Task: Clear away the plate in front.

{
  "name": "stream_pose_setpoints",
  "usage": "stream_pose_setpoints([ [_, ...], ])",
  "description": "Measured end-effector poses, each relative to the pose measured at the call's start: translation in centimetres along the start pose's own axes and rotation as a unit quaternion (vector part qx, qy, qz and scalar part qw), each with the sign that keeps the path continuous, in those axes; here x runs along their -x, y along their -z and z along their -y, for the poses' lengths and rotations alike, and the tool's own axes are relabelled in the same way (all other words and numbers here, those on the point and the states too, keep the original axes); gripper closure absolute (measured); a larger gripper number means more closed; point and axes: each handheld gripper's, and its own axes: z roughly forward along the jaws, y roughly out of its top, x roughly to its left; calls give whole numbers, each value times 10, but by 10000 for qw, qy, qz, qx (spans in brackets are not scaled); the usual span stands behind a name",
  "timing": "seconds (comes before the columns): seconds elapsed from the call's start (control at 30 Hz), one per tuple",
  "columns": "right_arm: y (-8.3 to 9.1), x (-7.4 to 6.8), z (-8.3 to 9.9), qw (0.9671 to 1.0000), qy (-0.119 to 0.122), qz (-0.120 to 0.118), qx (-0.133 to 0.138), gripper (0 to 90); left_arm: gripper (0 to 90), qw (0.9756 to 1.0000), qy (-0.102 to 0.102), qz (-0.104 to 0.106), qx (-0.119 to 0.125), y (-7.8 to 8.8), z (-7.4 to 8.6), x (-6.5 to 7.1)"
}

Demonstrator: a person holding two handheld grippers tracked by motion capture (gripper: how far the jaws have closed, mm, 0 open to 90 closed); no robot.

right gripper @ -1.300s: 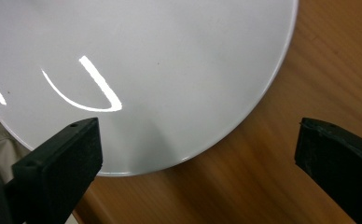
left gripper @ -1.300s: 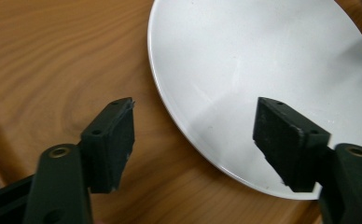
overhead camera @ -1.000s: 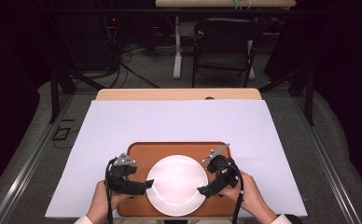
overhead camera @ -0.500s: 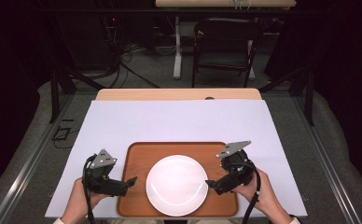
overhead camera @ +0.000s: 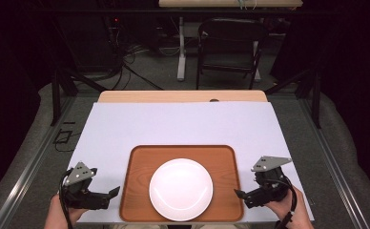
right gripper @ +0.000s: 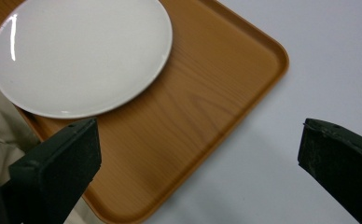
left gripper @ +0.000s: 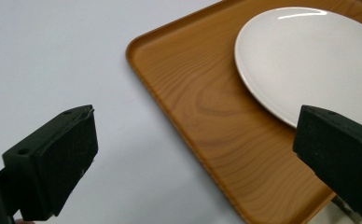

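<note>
A white plate (overhead camera: 180, 189) sits on the wooden tray (overhead camera: 135, 181); both tongs (overhead camera: 112, 192) (overhead camera: 238, 193) gape wide, empty.

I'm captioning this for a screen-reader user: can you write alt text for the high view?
A white plate sits on a brown wooden tray at the near edge of a table covered in white. A person's hands hold the left gripper and right gripper just outside the tray's two sides, jaws open and gripping nothing. A dark chair stands beyond the table.
</note>
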Motion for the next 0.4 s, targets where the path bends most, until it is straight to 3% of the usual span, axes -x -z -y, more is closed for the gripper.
stream_pose_setpoints([
  [0.13,1,8,21,9996,-284,19,33,0,3,9997,100,-35,201,1,10,-5],
  [0.17,0,12,31,9990,-439,-59,68,0,3,9997,91,-57,233,1,12,-6],
  [0.23,-1,13,34,9986,-510,-154,60,0,3,9996,56,-43,270,-1,16,-7],
  [0.33,0,13,34,9986,-497,-134,74,0,2,9997,71,-24,224,-4,17,-9],
  [0.4,-4,12,34,9990,-419,-147,-79,0,3,9997,18,-67,219,-7,18,-10],
])
